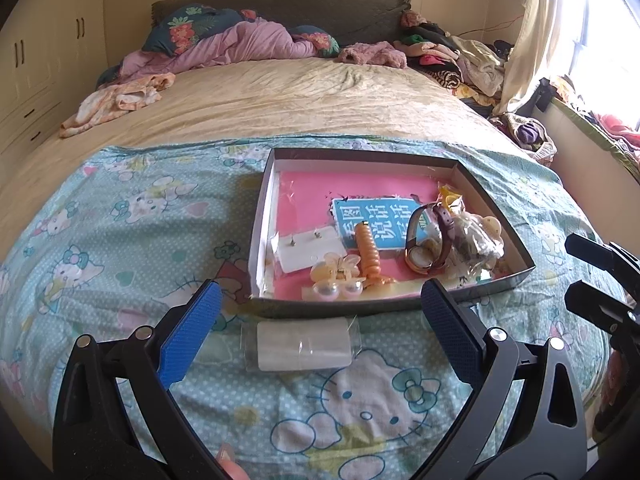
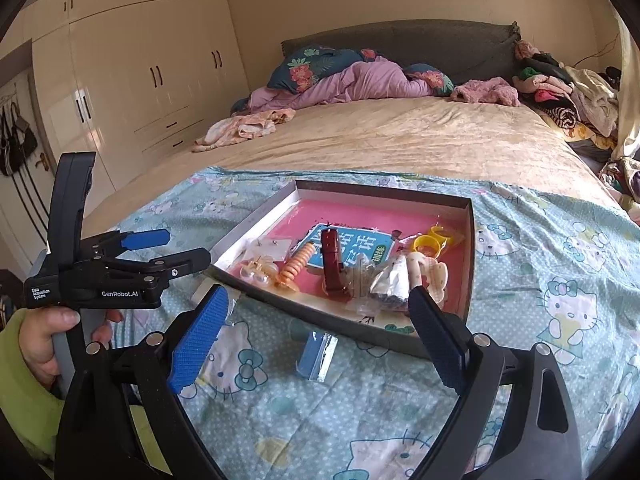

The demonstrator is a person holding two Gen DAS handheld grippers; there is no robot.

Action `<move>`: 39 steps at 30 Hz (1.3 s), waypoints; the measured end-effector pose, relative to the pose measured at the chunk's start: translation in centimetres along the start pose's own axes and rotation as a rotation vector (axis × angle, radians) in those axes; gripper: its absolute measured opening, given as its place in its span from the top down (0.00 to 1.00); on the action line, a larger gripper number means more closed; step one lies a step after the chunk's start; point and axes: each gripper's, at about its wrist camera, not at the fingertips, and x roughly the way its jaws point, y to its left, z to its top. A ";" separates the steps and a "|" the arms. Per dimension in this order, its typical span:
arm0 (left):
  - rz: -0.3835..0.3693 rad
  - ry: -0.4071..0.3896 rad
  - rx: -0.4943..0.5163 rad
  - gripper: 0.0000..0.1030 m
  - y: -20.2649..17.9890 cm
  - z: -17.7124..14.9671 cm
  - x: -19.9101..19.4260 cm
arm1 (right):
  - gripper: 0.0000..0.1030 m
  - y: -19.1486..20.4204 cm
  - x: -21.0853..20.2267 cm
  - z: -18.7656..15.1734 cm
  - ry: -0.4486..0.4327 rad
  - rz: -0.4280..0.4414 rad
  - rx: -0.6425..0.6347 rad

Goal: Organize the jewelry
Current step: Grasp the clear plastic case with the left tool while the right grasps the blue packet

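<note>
A shallow dark box with a pink floor lies on the Hello Kitty sheet. It holds a watch, an orange coil, pearl earrings, an earring card, yellow rings and bagged pieces. A clear packet lies just in front of the box between my left fingers. My left gripper is open and empty. My right gripper is open and empty over a small blue-and-foil packet.
The Hello Kitty sheet covers the near end of a large bed. Bedding and clothes are piled at the far end. A wardrobe stands to the left. A window is to the right.
</note>
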 end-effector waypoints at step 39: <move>-0.005 0.211 -0.104 0.09 2.3 -4.5 6.9 | 0.73 -0.2 9.5 -5.7 0.233 0.054 0.042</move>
